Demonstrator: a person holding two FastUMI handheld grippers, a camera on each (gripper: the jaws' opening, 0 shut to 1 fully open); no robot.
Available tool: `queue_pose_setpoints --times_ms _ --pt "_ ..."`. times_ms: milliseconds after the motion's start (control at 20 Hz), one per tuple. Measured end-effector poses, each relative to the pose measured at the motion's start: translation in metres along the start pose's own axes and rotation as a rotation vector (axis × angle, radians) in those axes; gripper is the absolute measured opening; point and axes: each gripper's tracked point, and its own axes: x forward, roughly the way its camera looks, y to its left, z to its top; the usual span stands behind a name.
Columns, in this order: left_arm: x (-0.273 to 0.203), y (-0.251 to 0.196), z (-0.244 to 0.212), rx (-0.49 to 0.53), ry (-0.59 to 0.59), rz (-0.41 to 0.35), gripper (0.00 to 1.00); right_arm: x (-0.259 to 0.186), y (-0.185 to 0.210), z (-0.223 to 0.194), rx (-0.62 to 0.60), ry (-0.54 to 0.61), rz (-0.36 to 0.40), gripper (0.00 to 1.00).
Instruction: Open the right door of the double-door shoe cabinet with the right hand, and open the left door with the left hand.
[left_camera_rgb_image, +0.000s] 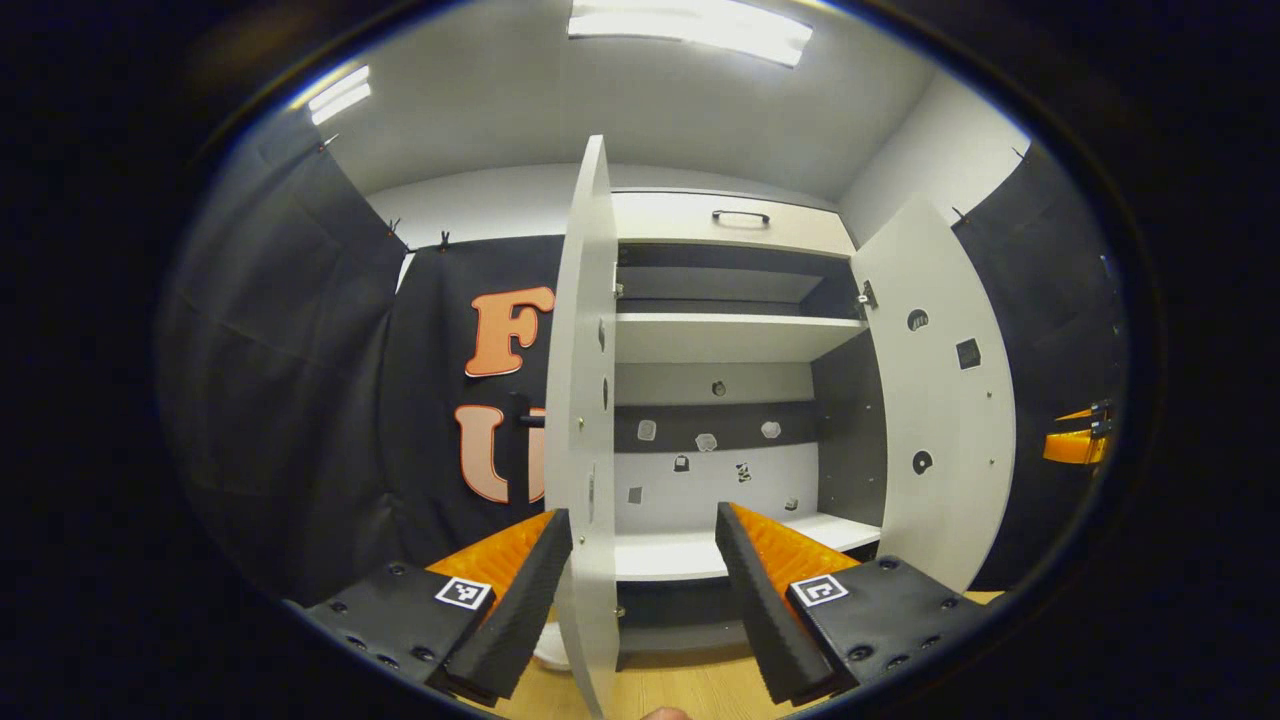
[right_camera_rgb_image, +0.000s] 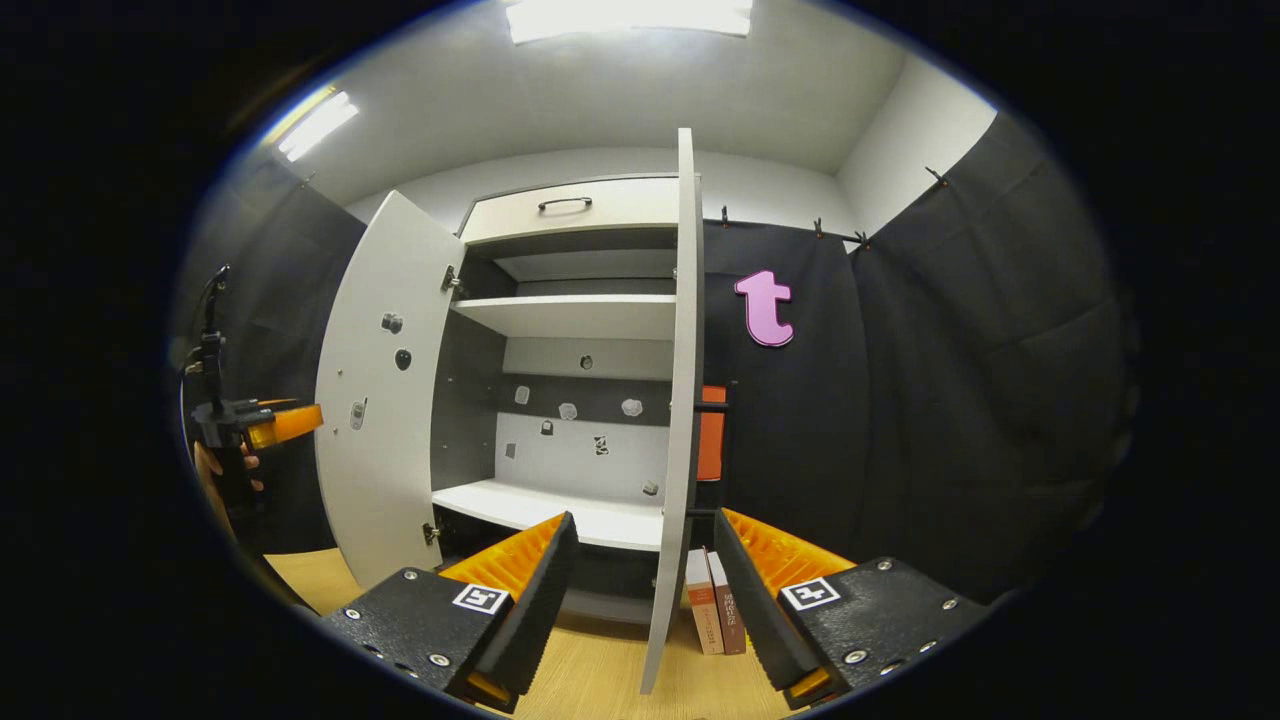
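A small booth with black cloth walls, a white ceiling with bright lights and a wooden floor (right_camera_rgb_image: 600, 680) is seen. The shoe cabinet (left_camera_rgb_image: 715, 340) stands against the back wall, and both doors are swung out wide, so the shelves inside can be seen.

The job looks nearly done — both doors are open. In the left gripper view, the left door (left_camera_rgb_image: 585, 400) is seen edge-on, standing between the fingers of the left gripper (left_camera_rgb_image: 640, 590). The fingers are spread apart; one seems to touch the door, but no squeeze from both is seen. In the right gripper view, the right door (right_camera_rgb_image: 682, 400) stands edge-on between the spread fingers of the right gripper (right_camera_rgb_image: 640, 590), with gaps on both sides.

What seems left is to draw the grippers away.

The door handles are mostly hidden behind the door edges. Small marks on the cabinet's back wall are too tiny to make out. Two books (right_camera_rgb_image: 712, 600) stand on the floor — partly hidden.
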Motion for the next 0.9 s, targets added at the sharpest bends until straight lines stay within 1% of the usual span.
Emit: queue_pose_setpoints --times_ms 150,300,450,550,600,650,800,850,900 --pt "-0.001 -0.008 -0.003 0.031 -0.006 -0.005 0.96 -0.004 0.005 -0.007 -0.011 -0.007 -0.004 0.87" --pt "0.001 -0.019 -0.008 0.052 -0.009 -0.021 0.95 -0.008 0.013 -0.018 -0.027 -0.011 0.006 0.89" --pt "0.002 -0.03 -0.019 0.046 0.014 -0.045 0.96 -0.012 0.008 -0.029 -0.044 -0.018 -0.01 0.91" --pt "-0.002 -0.042 -0.026 0.034 0.026 -0.085 0.95 -0.014 0.0 -0.034 -0.06 -0.034 -0.022 0.92" --pt "-0.002 -0.045 -0.029 0.031 0.026 -0.088 0.96 -0.014 -0.005 -0.037 -0.069 -0.04 -0.026 0.96" --pt "0.0 -0.045 -0.029 0.039 0.016 -0.084 0.95 -0.012 -0.009 -0.043 -0.077 -0.031 -0.026 0.93" --pt "0.004 -0.038 -0.025 0.076 -0.004 -0.056 1.0 -0.006 -0.017 -0.052 -0.075 -0.008 -0.033 0.94" --pt "0.006 -0.038 -0.023 0.07 -0.009 -0.054 1.0 -0.003 -0.016 -0.051 -0.069 -0.006 -0.031 0.94" --pt "0.007 -0.039 -0.022 0.065 -0.015 -0.05 0.98 -0.001 -0.016 -0.05 -0.062 -0.008 -0.03 0.94"
